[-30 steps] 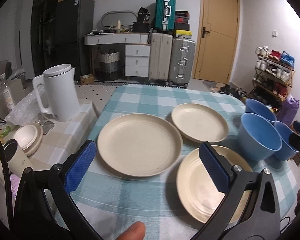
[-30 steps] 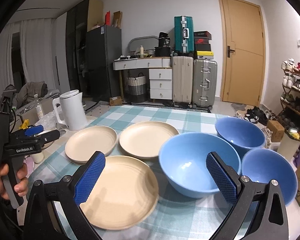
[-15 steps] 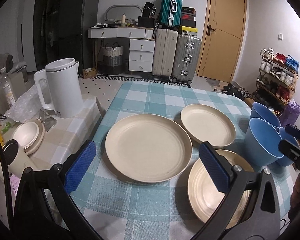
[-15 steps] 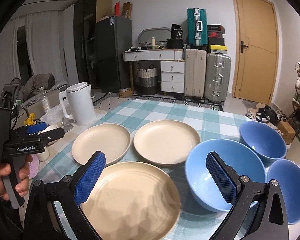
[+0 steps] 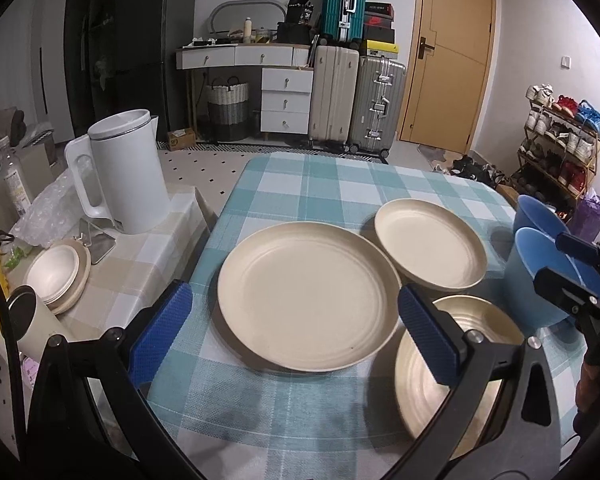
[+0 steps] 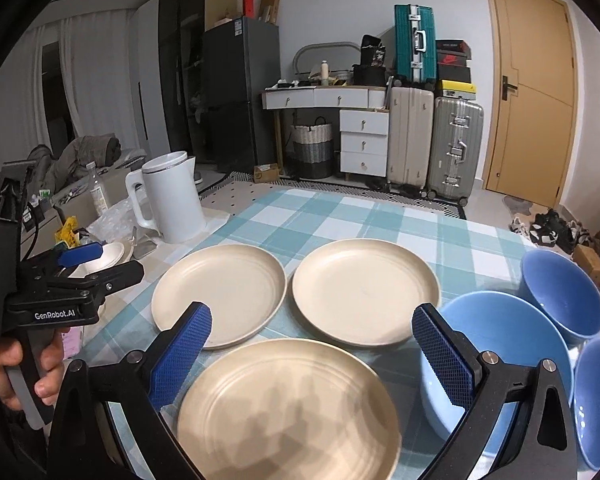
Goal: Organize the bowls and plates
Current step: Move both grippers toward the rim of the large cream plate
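Three cream plates lie on the checked tablecloth: the left plate (image 5: 308,296) (image 6: 220,296), the far plate (image 5: 430,244) (image 6: 364,292) and the near plate (image 5: 452,364) (image 6: 288,412). To their right stand three blue bowls: a large bowl (image 6: 500,352) (image 5: 556,276), a far bowl (image 6: 560,292) and a near-right bowl (image 6: 596,400). My left gripper (image 5: 296,336) (image 6: 104,264) is open above the left plate's near rim and holds nothing. Above the near plate hangs my right gripper (image 6: 314,356), open and empty.
A white kettle (image 5: 128,176) stands on a lower side table (image 5: 140,272) to the left, beside stacked small white dishes (image 5: 56,276) and a cup (image 5: 32,320). A hand (image 6: 16,368) holds the left gripper. Suitcases, drawers and a shoe rack stand behind the table.
Both grippers have shifted left. The right gripper now frames the near plate instead of the large blue bowl. The left plate looms larger in the left wrist view. Both stay open.
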A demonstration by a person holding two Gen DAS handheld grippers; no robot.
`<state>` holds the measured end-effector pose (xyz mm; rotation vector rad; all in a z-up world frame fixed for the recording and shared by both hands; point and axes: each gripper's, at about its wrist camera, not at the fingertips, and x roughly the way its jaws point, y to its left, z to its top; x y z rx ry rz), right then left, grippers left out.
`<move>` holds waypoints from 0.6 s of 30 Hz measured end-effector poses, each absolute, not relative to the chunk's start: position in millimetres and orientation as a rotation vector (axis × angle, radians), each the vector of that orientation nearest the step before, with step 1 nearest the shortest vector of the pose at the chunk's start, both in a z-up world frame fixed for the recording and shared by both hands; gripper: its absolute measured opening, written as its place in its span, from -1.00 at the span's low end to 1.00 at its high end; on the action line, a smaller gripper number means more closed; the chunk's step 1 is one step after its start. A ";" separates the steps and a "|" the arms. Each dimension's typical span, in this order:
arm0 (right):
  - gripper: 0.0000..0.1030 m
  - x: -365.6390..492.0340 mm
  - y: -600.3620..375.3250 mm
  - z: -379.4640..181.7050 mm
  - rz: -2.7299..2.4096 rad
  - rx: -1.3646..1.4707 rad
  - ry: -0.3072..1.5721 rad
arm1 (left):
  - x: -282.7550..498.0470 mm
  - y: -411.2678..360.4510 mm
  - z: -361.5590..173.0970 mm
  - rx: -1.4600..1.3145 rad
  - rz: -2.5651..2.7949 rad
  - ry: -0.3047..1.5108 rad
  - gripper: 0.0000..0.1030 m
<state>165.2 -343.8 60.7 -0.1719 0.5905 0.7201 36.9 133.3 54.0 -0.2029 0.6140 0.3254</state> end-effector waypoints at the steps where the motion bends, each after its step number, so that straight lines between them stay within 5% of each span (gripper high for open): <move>1: 0.99 166.9 -340.0 59.7 0.723 -0.176 0.593 | 39.0 136.2 52.4 -0.205 0.333 0.617 1.00; 18: 0.99 197.2 -293.5 37.6 0.747 -0.209 0.686 | 75.5 180.6 22.1 -0.267 0.385 0.674 1.00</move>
